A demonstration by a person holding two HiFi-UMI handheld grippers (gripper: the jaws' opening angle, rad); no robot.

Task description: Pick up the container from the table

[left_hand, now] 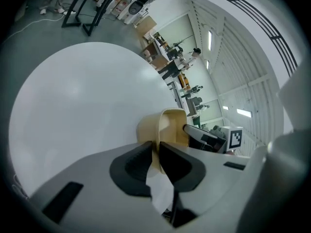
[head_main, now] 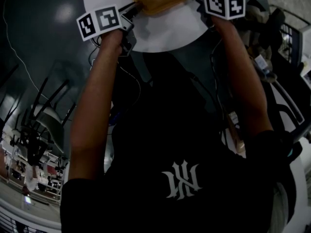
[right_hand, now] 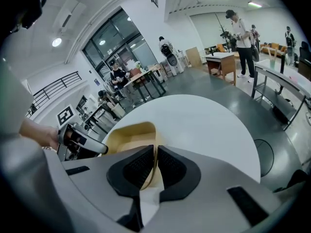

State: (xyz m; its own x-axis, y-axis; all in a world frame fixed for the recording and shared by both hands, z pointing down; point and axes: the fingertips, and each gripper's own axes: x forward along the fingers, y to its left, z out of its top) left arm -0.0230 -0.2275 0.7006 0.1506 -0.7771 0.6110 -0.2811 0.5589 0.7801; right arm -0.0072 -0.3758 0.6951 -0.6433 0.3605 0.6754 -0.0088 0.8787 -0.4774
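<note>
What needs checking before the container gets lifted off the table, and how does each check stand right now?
1. Grip of the left gripper on the container wall: ok, shut on it.
2. Grip of the right gripper on the wall: ok, shut on it.
3. Grips at opposite ends of the container: ok, as the head view shows.
4. Container empty: cannot tell; the part of the inside in view holds nothing, the rest is hidden.
5. Container bottom flat on the table: cannot tell.
</note>
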